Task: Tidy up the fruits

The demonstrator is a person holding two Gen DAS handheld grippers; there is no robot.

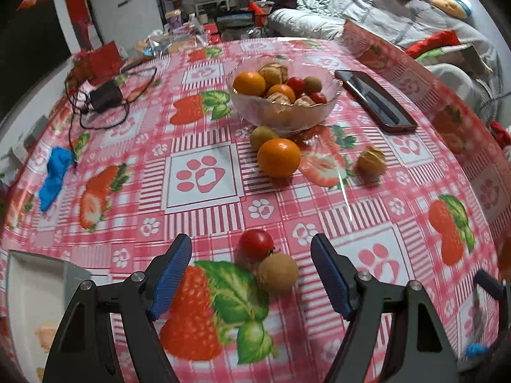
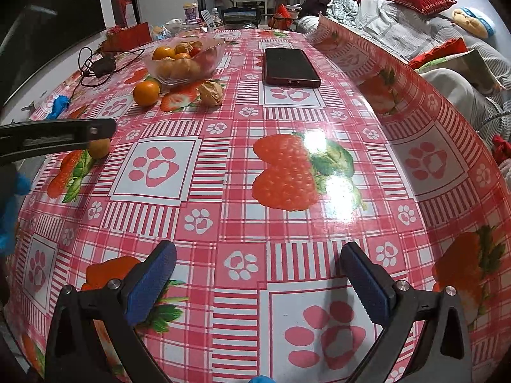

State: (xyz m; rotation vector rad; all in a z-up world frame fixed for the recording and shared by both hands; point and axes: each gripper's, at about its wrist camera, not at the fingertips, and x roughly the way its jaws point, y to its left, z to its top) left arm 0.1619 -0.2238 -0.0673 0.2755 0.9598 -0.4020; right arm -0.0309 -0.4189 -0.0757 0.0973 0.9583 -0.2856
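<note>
A glass bowl (image 1: 330, 103) of several fruits stands at the table's far middle; it also shows in the right wrist view (image 2: 153, 63). In front of it lie an orange (image 1: 278, 157), a green-brown fruit (image 1: 262, 136) and a husked physalis (image 1: 371, 160). My left gripper (image 1: 252, 257) is open just above the table, with a cherry tomato (image 1: 256, 243) and a brown kiwi-like fruit (image 1: 277, 273) between its fingers. My right gripper (image 2: 258, 263) is open and empty over bare tablecloth. The left gripper's arm (image 2: 57, 137) crosses the right view's left edge, half hiding the brown fruit (image 2: 99, 148).
A dark phone (image 1: 375, 100) lies right of the bowl. A charger with cables (image 1: 105, 97) and a blue cloth (image 1: 54, 177) lie at the left. A white tray (image 1: 32, 293) sits at the near left. A sofa (image 1: 399, 9) with cushions stands beyond the table's right edge.
</note>
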